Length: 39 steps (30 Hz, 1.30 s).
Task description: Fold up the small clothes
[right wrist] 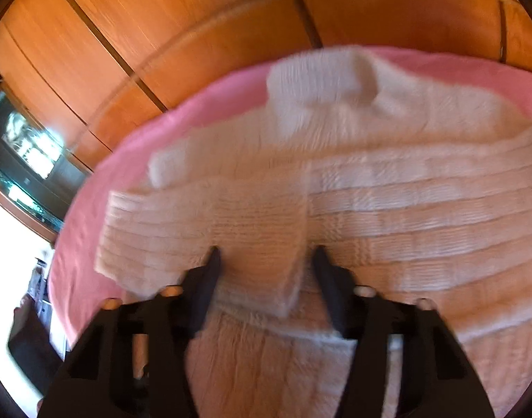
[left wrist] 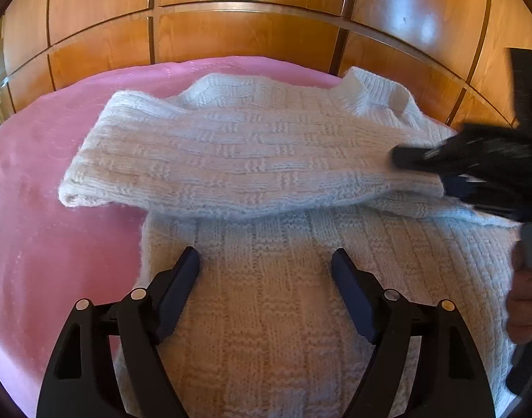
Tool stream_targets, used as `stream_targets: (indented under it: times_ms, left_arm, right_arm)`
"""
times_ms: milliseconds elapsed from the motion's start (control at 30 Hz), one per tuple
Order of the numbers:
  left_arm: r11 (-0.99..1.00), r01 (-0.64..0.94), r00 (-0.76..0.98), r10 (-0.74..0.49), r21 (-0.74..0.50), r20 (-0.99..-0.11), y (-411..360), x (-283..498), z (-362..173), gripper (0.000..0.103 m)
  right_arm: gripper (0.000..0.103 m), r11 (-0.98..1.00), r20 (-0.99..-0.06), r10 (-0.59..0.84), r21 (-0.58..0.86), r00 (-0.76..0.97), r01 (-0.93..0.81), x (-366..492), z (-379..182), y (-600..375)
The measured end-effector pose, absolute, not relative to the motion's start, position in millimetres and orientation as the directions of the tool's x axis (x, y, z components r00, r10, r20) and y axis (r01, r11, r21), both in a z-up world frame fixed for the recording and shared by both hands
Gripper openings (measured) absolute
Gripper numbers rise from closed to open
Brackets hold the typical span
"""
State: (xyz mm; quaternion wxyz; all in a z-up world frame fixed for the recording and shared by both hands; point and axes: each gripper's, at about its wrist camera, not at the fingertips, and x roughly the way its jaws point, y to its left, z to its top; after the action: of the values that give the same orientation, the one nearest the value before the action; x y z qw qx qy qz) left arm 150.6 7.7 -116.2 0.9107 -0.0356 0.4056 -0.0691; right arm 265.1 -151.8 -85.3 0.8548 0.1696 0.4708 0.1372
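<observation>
A: Where is the sweater point(left wrist: 283, 313)?

B: It lies flat on the pink cover point(left wrist: 39, 209). The collar point(left wrist: 377, 94) is at the far side, near the wood panels point(left wrist: 248, 35). One sleeve point(left wrist: 196, 160) is folded across the chest, and its cuff points left in the left wrist view.

A: And the left gripper point(left wrist: 266, 254)?

B: It hangs over the lower body of the sweater, pointing down at it. Its fingers point(left wrist: 182, 278) stand wide apart. Only flat knit shows between them, and nothing is pinched.

A: The right gripper point(right wrist: 267, 254)?

B: In the left wrist view it comes in from the right edge, dark and blurred, over the shoulder end of the folded sleeve. A hand point(left wrist: 523, 310) shows below it at that same edge.

A: Is it gripping?

B: I cannot tell. Its own view is smeared. The fingers there are partly apart, and a raised ridge of knit sits between them. The blur hides whether the pads press on that ridge.

A: Anything else on the cover?

B: Only the sweater. A dark screen point(right wrist: 29, 153) shows far left in the right wrist view, beside the panels.
</observation>
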Motion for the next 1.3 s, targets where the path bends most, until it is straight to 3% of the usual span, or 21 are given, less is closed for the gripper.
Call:
stream_targets:
  times_ms: [67, 133, 300, 467, 667, 800, 867, 967, 1067, 1133, 1233, 1300]
  left_arm:
    - [0.987, 0.102, 0.659, -0.161, -0.126, -0.734, 8, 151, -116, 0.08]
    - [0.986, 0.104, 0.659, -0.165, -0.129, -0.734, 8, 151, -116, 0.08]
    - [0.985, 0.105, 0.658, -0.172, -0.137, -0.733, 8, 151, -116, 0.081]
    - [0.98, 0.106, 0.648, -0.197, -0.169, -0.736, 12, 151, -114, 0.081]
    - [0.916, 0.047, 0.616, -0.34, -0.398, -0.71, 48, 166, -104, 0.079]
    - [0.902, 0.009, 0.612, -0.347, -0.433, -0.711, 57, 176, -104, 0.079]
    - [0.906, -0.001, 0.61, -0.335, -0.423, -0.718, 57, 180, -102, 0.079]
    - [0.937, -0.086, 0.602, -0.221, -0.338, -0.768, 59, 191, -99, 0.079]
    - [0.924, -0.153, 0.587, -0.2, -0.35, -0.784, 66, 201, -101, 0.079]
    - [0.932, -0.232, 0.579, -0.1, -0.281, -0.809, 71, 208, -101, 0.079]
    - [0.881, -0.297, 0.577, -0.142, -0.369, -0.805, 90, 209, -109, 0.079]
    - [0.89, -0.279, 0.573, -0.147, -0.361, -0.806, 91, 210, -106, 0.079]
  right_arm:
    - [0.017, 0.918, -0.772, 0.381, 0.383, 0.508, -0.106, 271, -83, -137]
    - [0.008, 0.937, -0.777, 0.344, 0.322, 0.527, -0.138, 273, -70, -127]
    - [0.008, 0.947, -0.668, 0.316, 0.258, 0.674, -0.189, 259, -1, -135]
    - [0.008, 0.967, -0.602, 0.222, 0.236, 0.767, -0.094, 248, 36, -185]
    - [0.008, 0.962, -0.645, 0.111, 0.26, 0.756, 0.08, 247, 7, -249]
    - [0.008, 0.939, -0.692, 0.084, 0.295, 0.717, 0.176, 245, -24, -283]
    - [0.008, 0.937, -0.716, 0.069, 0.285, 0.695, 0.2, 246, -38, -286]
    - [0.008, 0.928, -0.736, 0.041, 0.279, 0.676, 0.248, 248, -55, -294]
    - [0.008, 0.912, -0.75, 0.041, 0.298, 0.66, 0.281, 249, -67, -306]
    - [0.008, 0.916, -0.767, 0.026, 0.275, 0.641, 0.291, 250, -75, -307]
    - [0.009, 0.906, -0.777, 0.065, 0.309, 0.627, 0.288, 252, -89, -309]
    - [0.011, 0.896, -0.765, 0.087, 0.34, 0.638, 0.285, 249, -89, -314]
